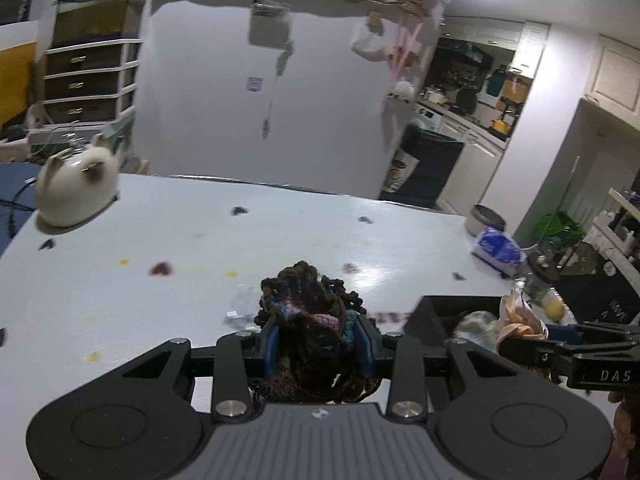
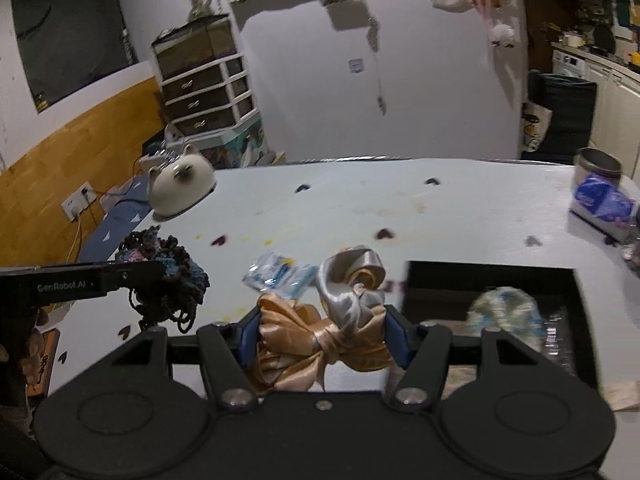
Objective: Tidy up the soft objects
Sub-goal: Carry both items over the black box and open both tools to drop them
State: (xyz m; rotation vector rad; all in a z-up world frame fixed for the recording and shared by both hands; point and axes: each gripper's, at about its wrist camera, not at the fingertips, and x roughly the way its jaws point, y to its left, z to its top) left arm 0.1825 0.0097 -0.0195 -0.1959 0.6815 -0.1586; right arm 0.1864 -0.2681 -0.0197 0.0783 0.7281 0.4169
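**Two soft pieces in hand, one already boxed**

Above the white table [image 2: 460, 208], the left gripper [image 1: 318, 344] is clamped on a dark crocheted bundle [image 1: 316, 320] while the right gripper [image 2: 320, 332] grips satin bows [image 2: 332, 320], peach and silver. The black box [image 2: 576, 320] holds one pale knitted piece [image 2: 504, 312]. A clear packet [image 2: 276, 276] lies beside it. Both held items appear yet to go in.

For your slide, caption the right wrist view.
Right gripper clamps satin bows beside black tray; left gripper holds crocheted yarn piece.
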